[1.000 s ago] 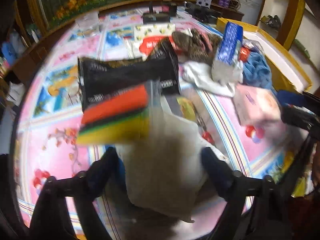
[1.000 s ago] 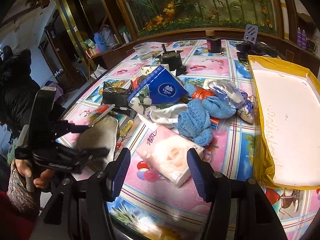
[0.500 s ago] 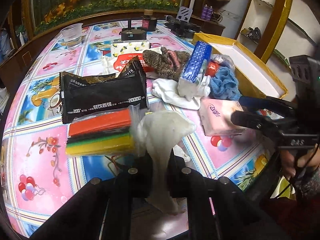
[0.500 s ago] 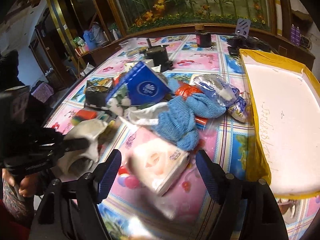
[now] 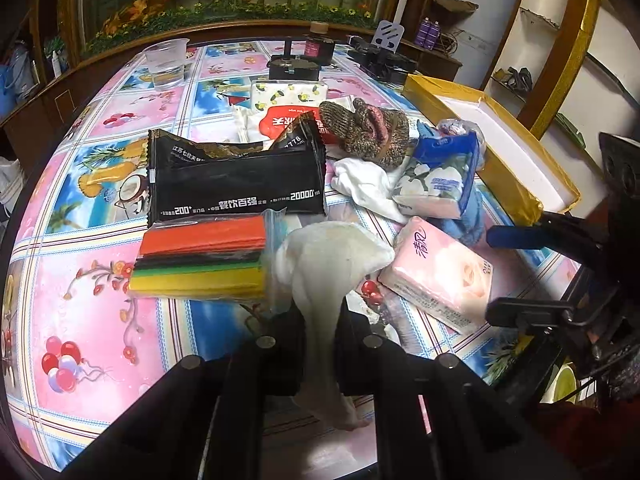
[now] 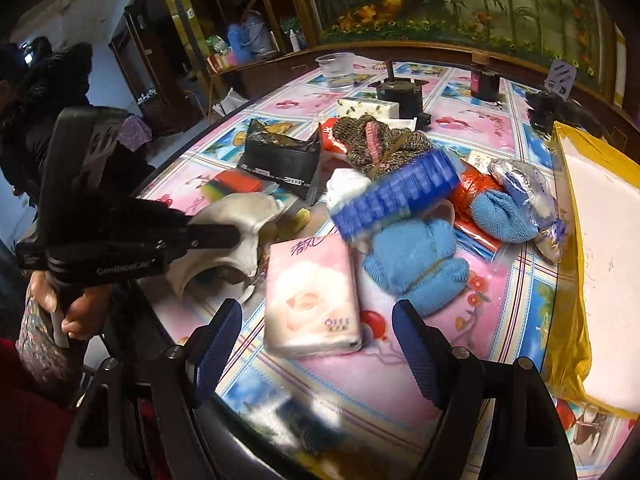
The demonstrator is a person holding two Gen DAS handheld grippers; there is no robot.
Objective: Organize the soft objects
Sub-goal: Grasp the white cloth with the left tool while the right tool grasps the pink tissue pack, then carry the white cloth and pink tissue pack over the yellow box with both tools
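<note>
1. The left tongs (image 5: 320, 320) are clamping a limp cream-white cloth (image 5: 328, 264); the cloth is bunching out ahead of the tips and hanging down behind them.
2. The right tongs (image 6: 316, 336) are standing wide apart with nothing pressed between them, their jaws having just been opening.
3. A pink soft-pack of tissues with a rose print (image 6: 312, 300) is lying flat on the counter (image 6: 500, 288) just ahead of the right tongs, in line with the gap.
4. A bagged stack of red, black, green and yellow sponges (image 5: 200, 260) is sitting just left of the left tongs' tips.
5. A blue knitted sock (image 6: 412, 264) is lying beyond the right tongs, just past the tissues.
</note>
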